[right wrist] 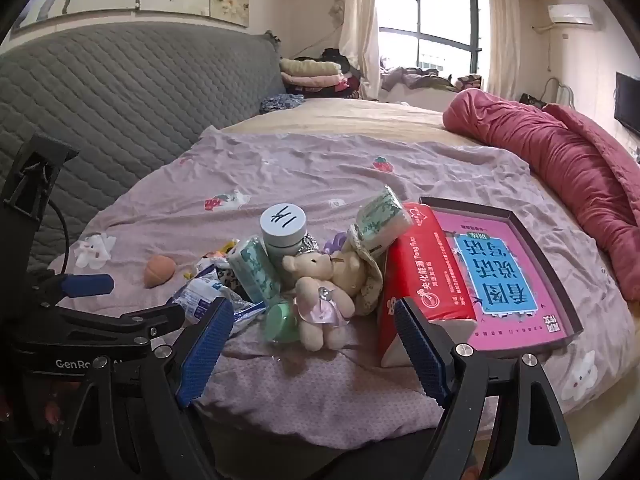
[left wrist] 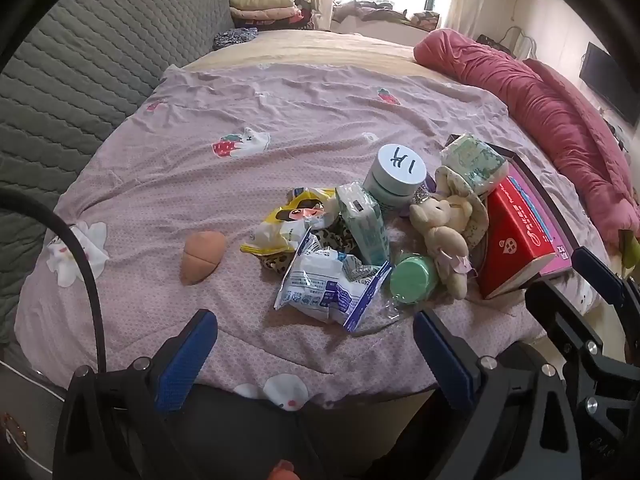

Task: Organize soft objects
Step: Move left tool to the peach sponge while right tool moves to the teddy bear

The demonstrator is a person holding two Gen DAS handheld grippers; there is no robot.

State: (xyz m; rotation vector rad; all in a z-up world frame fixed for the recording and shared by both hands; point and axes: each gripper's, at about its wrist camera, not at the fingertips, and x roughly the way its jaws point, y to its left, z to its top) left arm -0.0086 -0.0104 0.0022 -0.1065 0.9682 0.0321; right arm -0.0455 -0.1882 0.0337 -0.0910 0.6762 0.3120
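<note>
A heap of small things lies on the pink sheet (left wrist: 280,128). In it are a beige teddy bear (right wrist: 320,292) (left wrist: 444,236), two green tissue packs (right wrist: 254,276) (right wrist: 382,216), a white-blue packet (left wrist: 332,284), a yellow snack bag (left wrist: 292,220), a white-lidded jar (left wrist: 396,176) and a green lid (left wrist: 412,278). A peach sponge (left wrist: 202,256) lies apart on the left. A red tissue pack (right wrist: 420,280) leans on a pink tray (right wrist: 560,280). My left gripper (left wrist: 316,344) hangs open near the packet. My right gripper (right wrist: 314,344) is open just short of the bear. Neither holds anything.
A grey quilted headboard (left wrist: 100,60) runs along the left. A rolled red quilt (right wrist: 580,184) lies along the right side of the bed. Folded clothes (right wrist: 312,74) are stacked at the back by the window. The bed's near edge (right wrist: 320,436) is right below both grippers.
</note>
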